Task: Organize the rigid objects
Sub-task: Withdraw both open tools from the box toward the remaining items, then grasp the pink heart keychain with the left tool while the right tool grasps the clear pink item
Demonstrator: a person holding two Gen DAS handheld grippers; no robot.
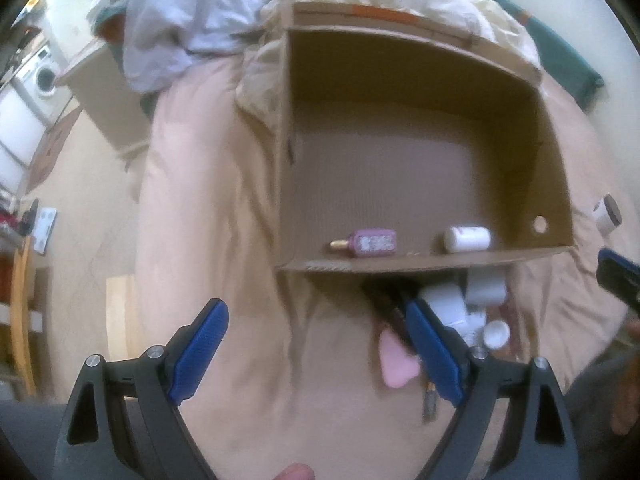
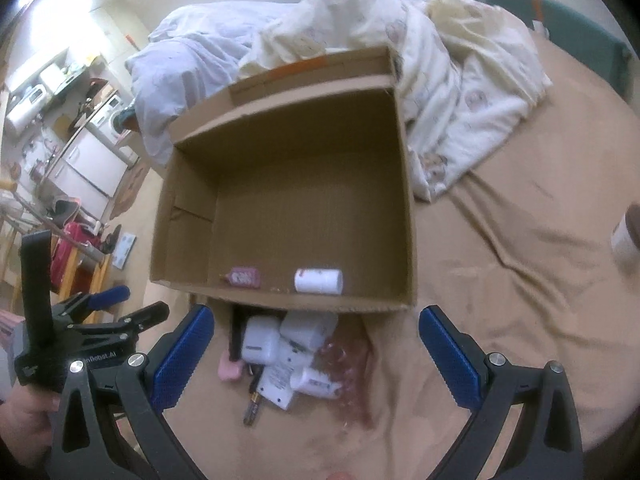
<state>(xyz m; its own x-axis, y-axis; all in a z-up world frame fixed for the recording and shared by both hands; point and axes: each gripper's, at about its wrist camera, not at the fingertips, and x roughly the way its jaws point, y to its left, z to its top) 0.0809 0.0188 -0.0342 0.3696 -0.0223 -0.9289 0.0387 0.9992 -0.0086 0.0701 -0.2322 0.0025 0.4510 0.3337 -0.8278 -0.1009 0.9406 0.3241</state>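
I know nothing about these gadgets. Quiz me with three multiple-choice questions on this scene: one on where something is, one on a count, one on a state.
1. Where does the white bottle lie?
A. On the floor
B. Inside the cardboard box, by its near wall
C. On the rumpled bedding

2. How many things lie inside the box?
A. Two
B. Five
C. None

3. How does the right claw stand?
A. Shut on a bottle
B. Shut on nothing
C. Open, holding nothing

Answers:
1 B: the bottle rests on the box floor against the near wall.
2 A: only the white bottle and a small purple bottle are in there.
3 C: its blue pads stand wide apart above the pile of small items.
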